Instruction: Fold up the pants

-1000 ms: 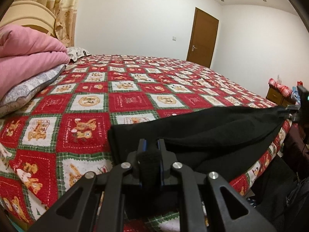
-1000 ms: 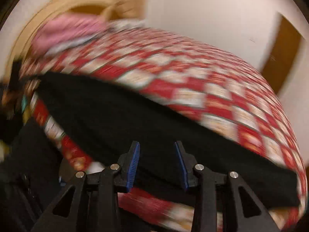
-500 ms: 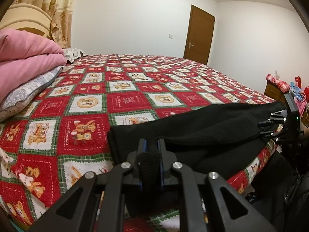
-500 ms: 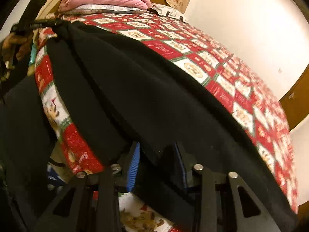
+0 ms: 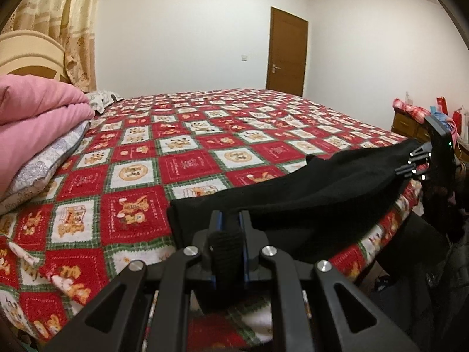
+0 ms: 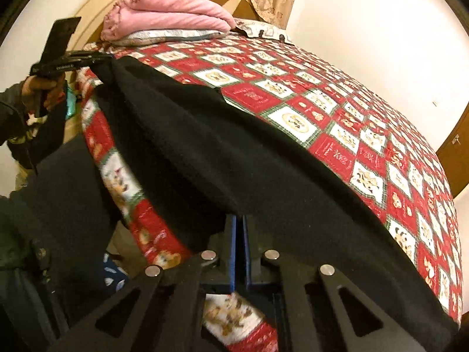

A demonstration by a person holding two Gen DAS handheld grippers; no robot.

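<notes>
We see black pants (image 5: 307, 202) stretched along the bed's (image 5: 187, 146) near edge. Left gripper (image 5: 228, 228) clamps one end of the pants; right gripper (image 6: 240, 231) is closed on the other. Pink blanket (image 5: 35, 111) at the headboard.

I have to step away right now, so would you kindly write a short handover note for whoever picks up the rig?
Left hand-held gripper: shut on the near edge of the black pants.
Right hand-held gripper: shut on the same pants at their other end.
The pants lie lengthwise along the near edge of the bed, partly hanging over the side, on the red patterned quilt.
Done: both ends gripped.
Left: probably lift both ends and carry them across to make the fold, then smooth it.
</notes>
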